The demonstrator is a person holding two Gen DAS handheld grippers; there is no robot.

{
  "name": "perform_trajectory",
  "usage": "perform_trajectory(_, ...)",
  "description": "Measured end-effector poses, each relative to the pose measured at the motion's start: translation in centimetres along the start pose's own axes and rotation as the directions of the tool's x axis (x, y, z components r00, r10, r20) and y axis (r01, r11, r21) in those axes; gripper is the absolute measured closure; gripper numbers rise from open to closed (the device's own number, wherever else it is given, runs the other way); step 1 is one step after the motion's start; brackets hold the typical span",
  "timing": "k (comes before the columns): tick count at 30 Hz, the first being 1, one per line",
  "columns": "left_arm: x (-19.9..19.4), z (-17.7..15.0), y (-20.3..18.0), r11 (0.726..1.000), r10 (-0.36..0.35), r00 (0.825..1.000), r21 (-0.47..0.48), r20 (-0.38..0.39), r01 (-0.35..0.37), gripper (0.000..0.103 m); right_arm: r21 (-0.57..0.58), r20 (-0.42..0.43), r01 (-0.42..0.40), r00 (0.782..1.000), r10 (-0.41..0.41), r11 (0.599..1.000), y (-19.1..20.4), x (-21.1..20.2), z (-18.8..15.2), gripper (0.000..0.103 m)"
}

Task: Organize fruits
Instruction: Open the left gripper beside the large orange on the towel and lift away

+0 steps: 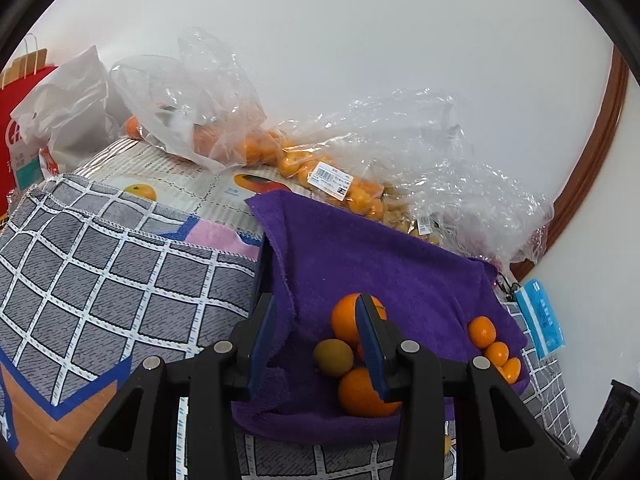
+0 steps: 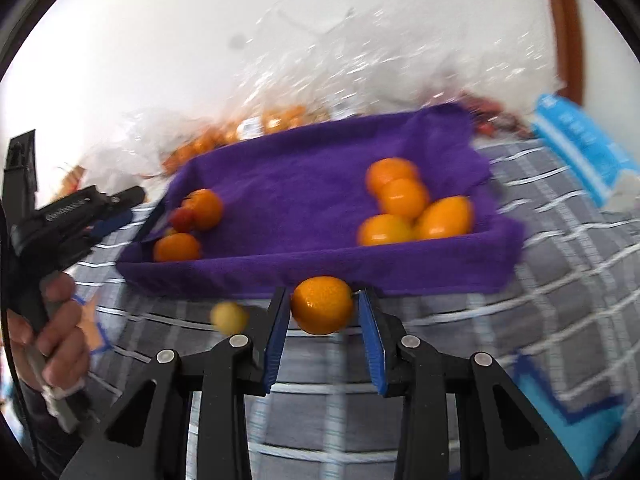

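Observation:
A purple cloth-lined tray [image 2: 304, 184] [image 1: 380, 248] holds two groups of fruit. In the right wrist view, oranges and a small red fruit [image 2: 182, 219] sit at its left end and several small oranges [image 2: 404, 200] at its right end. My right gripper [image 2: 322, 312] is shut on a small orange [image 2: 322, 305] just in front of the tray's near wall. My left gripper [image 1: 316, 320] is open and empty over the tray's left end, beside two oranges [image 1: 360, 394] and a greenish fruit [image 1: 333, 357]. It also shows in the right wrist view [image 2: 120, 200].
Clear plastic bags of oranges [image 1: 256, 148] lie behind the tray against the wall. A small yellow fruit [image 2: 229, 318] lies on the grey checked cloth [image 1: 100, 280]. A blue packet [image 1: 540, 320] lies right of the tray. Red and white bags [image 1: 40, 120] stand far left.

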State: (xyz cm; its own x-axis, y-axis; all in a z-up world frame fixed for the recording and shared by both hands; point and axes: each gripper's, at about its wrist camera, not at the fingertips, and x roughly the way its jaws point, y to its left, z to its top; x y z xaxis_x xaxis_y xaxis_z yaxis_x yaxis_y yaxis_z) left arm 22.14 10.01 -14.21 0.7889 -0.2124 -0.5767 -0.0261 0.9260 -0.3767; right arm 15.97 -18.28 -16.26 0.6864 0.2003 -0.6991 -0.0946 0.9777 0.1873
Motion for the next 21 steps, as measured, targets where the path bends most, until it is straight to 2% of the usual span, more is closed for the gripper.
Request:
perform_trajectory(4, 0.36, -0.26, -0.46, 1.0, -0.001, 1.0, 0.016, -0.015, 0.002, 0.064, 0.051, -0.036, -0.016, 0.999, 0.018, 0.999, -1.34, 0.62, 0.03, 0.068)
perform_trajectory(21, -0.39, -0.23, -0.48, 1.0, -0.024, 1.0, -0.003, 0.002, 0.024, 0.064, 0.022, -0.021, -0.019, 1.0, 0.019, 1.0, -0.87, 0.75, 0.06, 0.067)
